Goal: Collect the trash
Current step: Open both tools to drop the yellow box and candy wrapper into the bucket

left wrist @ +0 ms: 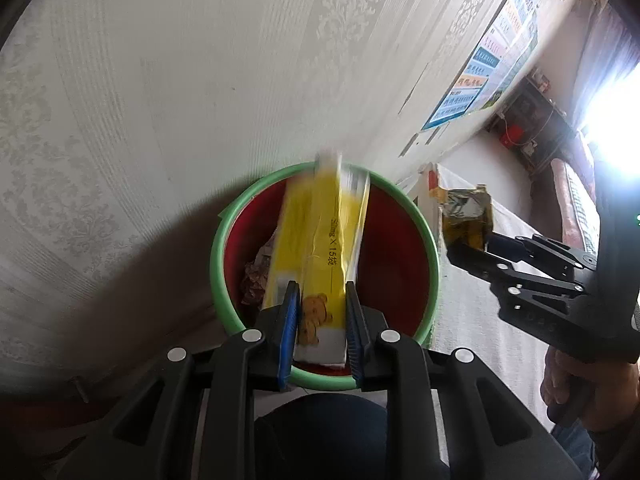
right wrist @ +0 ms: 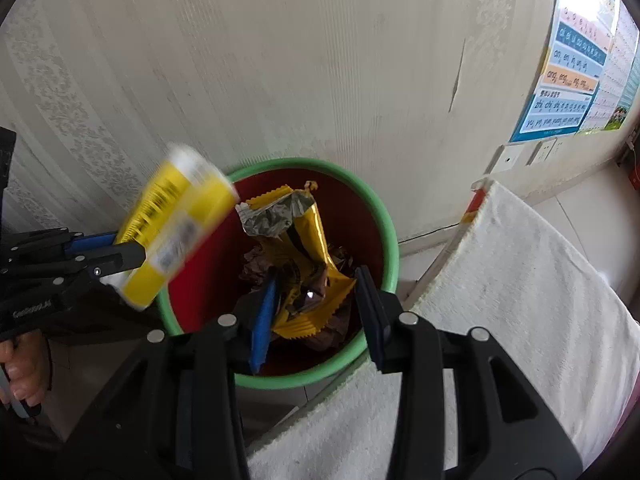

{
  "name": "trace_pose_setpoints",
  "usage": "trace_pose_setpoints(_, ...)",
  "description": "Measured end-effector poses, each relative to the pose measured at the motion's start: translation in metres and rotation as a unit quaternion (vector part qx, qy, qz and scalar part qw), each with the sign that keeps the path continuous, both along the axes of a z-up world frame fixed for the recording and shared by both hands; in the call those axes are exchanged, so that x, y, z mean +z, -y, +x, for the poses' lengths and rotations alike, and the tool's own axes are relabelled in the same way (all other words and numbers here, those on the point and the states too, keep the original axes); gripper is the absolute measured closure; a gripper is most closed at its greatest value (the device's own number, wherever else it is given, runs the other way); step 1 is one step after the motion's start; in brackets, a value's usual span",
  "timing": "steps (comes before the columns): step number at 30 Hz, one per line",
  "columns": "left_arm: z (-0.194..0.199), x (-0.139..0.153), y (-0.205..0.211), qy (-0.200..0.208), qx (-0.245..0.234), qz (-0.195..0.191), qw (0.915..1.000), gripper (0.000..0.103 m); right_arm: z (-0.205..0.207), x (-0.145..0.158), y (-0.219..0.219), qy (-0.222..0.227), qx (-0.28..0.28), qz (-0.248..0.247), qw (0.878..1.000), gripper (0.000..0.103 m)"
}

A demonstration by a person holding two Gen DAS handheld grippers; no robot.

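A red bin with a green rim (left wrist: 218,240) stands against the wall, with crumpled brown trash (left wrist: 254,280) at its bottom. My left gripper (left wrist: 322,286) is shut on a long yellow and white carton (left wrist: 320,232), held over the bin mouth. From the right wrist view this carton (right wrist: 172,228) hangs over the bin's left rim (right wrist: 390,240) in the left gripper (right wrist: 128,250). My right gripper (right wrist: 318,274) is shut on a torn yellow snack wrapper (right wrist: 308,232) with a foil lining, right above the bin. In the left wrist view that wrapper (left wrist: 466,208) and right gripper (left wrist: 466,246) sit beside the bin's right edge.
A white towel-covered surface (right wrist: 500,280) rises just right of the bin. Patterned wallpaper backs the bin, with a colourful poster (right wrist: 568,92) and wall sockets (right wrist: 508,158) further right. A person's hand (right wrist: 24,364) grips the left tool's handle.
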State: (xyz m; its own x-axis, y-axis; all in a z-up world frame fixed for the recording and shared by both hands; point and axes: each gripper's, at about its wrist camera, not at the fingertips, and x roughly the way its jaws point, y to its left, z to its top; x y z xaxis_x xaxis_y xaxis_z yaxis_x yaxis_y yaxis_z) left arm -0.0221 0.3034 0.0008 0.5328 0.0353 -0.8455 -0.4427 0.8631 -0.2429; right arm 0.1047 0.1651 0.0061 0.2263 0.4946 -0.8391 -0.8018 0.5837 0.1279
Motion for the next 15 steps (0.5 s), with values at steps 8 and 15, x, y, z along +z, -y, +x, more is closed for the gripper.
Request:
trace_pose_setpoints(8,0.002,0.012,-0.004,0.009,0.023,0.020,0.9995,0.040,0.002,-0.007,-0.009,-0.010,-0.006,-0.009,1.000,0.019)
trace_pose_setpoints(15,0.005,0.041,0.035,0.048,-0.013,0.061,0.9969,0.012,-0.003,0.020,0.040,0.015,-0.040,0.013,0.999,0.005)
